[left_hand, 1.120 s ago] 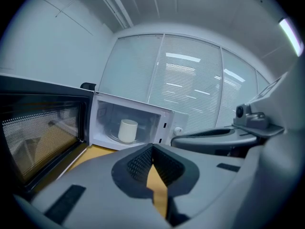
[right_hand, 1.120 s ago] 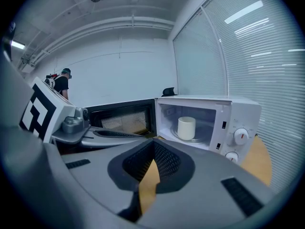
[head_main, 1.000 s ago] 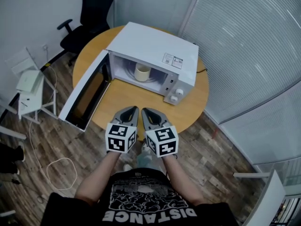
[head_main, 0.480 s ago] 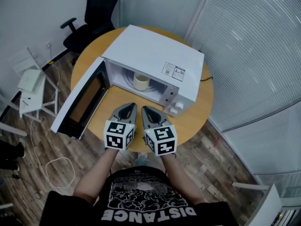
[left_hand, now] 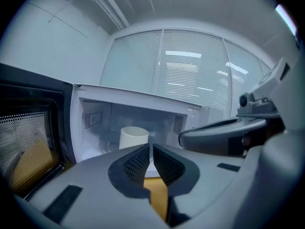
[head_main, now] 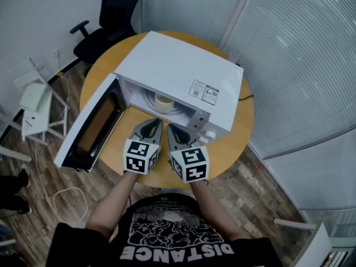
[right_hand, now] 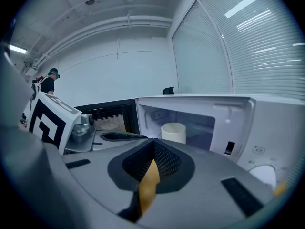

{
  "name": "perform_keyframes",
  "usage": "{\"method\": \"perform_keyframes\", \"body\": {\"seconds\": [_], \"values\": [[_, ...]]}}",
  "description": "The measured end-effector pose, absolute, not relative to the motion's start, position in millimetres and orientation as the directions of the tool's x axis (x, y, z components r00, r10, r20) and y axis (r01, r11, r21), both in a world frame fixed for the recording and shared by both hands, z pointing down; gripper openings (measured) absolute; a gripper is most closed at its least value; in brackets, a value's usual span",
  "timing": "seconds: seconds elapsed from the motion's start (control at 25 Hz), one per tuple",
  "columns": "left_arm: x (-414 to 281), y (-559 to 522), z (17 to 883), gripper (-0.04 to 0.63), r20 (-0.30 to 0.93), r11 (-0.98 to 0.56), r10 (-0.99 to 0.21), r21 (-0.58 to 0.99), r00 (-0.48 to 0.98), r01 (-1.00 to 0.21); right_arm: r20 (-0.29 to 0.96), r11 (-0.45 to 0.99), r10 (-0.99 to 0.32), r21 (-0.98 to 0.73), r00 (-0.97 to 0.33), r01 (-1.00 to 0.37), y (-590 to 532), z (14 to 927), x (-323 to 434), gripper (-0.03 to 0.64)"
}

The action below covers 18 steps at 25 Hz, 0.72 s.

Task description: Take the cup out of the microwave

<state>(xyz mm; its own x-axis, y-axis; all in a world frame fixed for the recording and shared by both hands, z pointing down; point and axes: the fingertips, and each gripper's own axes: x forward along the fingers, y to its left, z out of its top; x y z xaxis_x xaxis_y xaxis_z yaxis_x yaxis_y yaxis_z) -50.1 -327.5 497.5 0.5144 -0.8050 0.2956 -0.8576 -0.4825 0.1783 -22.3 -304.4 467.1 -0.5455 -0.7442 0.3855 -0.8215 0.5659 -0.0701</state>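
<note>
Two grippers are held side by side over the near edge of the round wooden worktop [head_main: 235, 131], both pointing toward the open microwave [head_main: 178, 65]. The left gripper [head_main: 157, 123] has its jaws pressed together with nothing between them; its own view shows the ribbed pads meeting in a thin line. The right gripper [head_main: 171, 128] is likewise closed at the tips and empty, with only a sliver of the worktop showing through the gap behind its pads. Each carries a marker cube at its near end, just ahead of the person's hands.

The cup [head_main: 163, 102], pale cream in colour, stands upright inside the microwave cavity on the turntable, a little left of centre. Both gripper tips are near the cavity's mouth but apart from the cup. In the left gripper view the cup sits just above and left of the closed tips; in the right gripper view it is just above and right of them.

The door [head_main: 92, 124] hangs fully open to the left, reaching out past the worktop's edge. Knobs [head_main: 208, 133] sit on the microwave's right front corner. A black office chair [head_main: 111, 15] stands on the far side, a small white stand [head_main: 36, 102] at the left, and window blinds [head_main: 300, 65] fill the right.
</note>
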Motion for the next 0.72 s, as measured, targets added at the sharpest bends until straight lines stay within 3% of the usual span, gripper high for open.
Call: {"method": "perform_keyframes", "body": {"seconds": [0.32,0.72], "values": [[-47,-353,508,0.032,0.277,-0.476,-0.821,0.149,0.498,-0.867,0.389,0.574,-0.738,-0.068,-0.551,-0.816,-326,470,-17,0.015],[-45,-374,523,0.151,0.281,-0.484,-0.809,0.181,0.517,-0.856,0.396,0.589,-0.725,-0.070,-0.564,-0.805,-339,476,-19,0.015]]}}
